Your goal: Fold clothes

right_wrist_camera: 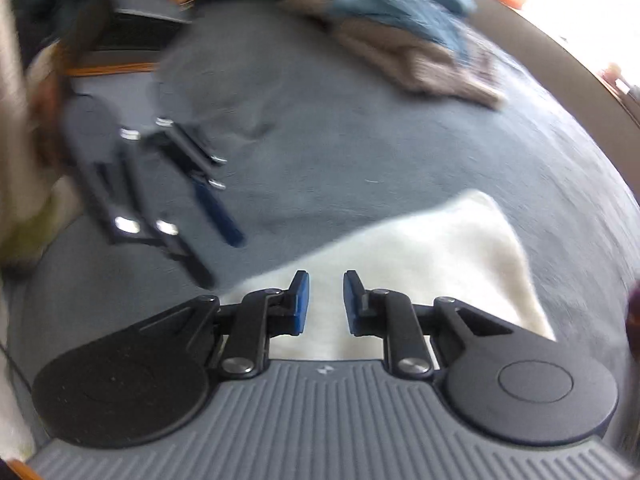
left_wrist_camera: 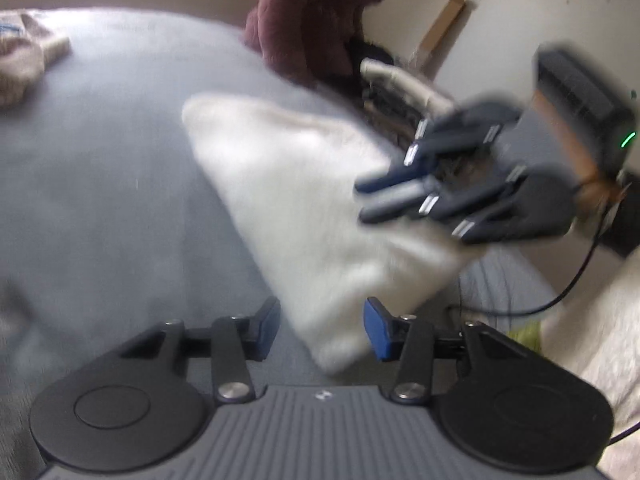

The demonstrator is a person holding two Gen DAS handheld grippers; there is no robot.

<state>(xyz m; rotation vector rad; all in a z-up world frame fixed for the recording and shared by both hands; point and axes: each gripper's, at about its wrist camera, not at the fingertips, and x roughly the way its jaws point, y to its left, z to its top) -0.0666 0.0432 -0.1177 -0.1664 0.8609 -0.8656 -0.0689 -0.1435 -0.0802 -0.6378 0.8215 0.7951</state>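
Observation:
A folded white fleecy cloth (left_wrist_camera: 300, 208) (right_wrist_camera: 440, 248) lies on the grey bedcover (left_wrist_camera: 100, 180) (right_wrist_camera: 360, 140). My left gripper (left_wrist_camera: 322, 330) is open, and the cloth's near corner lies between its blue pads without being pinched. In the right wrist view the left gripper (right_wrist_camera: 222, 258) hovers at the cloth's left edge. My right gripper (right_wrist_camera: 326, 304) points down over the cloth with a narrow gap between its pads and nothing clamped in it. From the left wrist view the right gripper (left_wrist_camera: 362, 202) sits above the cloth's right side, blurred.
A heap of beige and blue clothes (right_wrist_camera: 400, 28) (left_wrist_camera: 20, 64) lies at the far side of the bed. A person in a maroon top (left_wrist_camera: 320, 20) stands beyond the bed. A black cable (left_wrist_camera: 560, 300) hangs at the right. A cardboard strip (left_wrist_camera: 444, 24) leans on the wall.

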